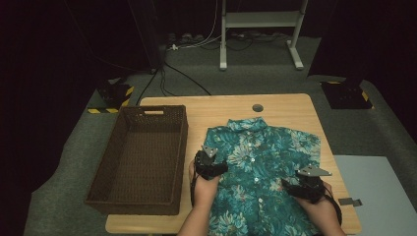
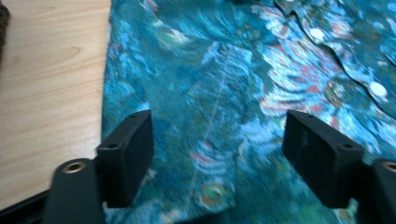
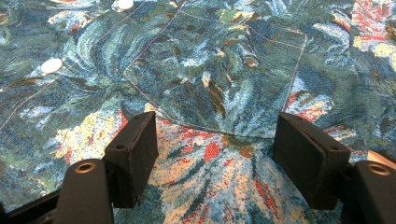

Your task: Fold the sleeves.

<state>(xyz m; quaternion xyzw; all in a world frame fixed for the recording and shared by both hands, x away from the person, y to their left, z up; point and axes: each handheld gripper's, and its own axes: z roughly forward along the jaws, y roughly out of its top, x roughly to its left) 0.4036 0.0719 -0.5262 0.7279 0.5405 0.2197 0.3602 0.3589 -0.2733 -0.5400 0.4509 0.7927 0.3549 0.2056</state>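
The floral shirt (image 1: 260,167) lies flat and face up on the wooden table (image 1: 290,105), with its collar to the far side and its hem toward the person, so its long axis runs away from the person. Its button line goes down the middle. The left gripper (image 1: 210,164) is over the shirt's left edge, near the bare wood, and the right gripper (image 1: 307,183) is over the right part, just below the chest pocket (image 3: 219,74). Both have their jaws wide apart with only cloth lying between them; nothing is held. To the left of the shirt, close beside it, stands the brown woven basket (image 1: 142,196). The left gripper is nearer to it.
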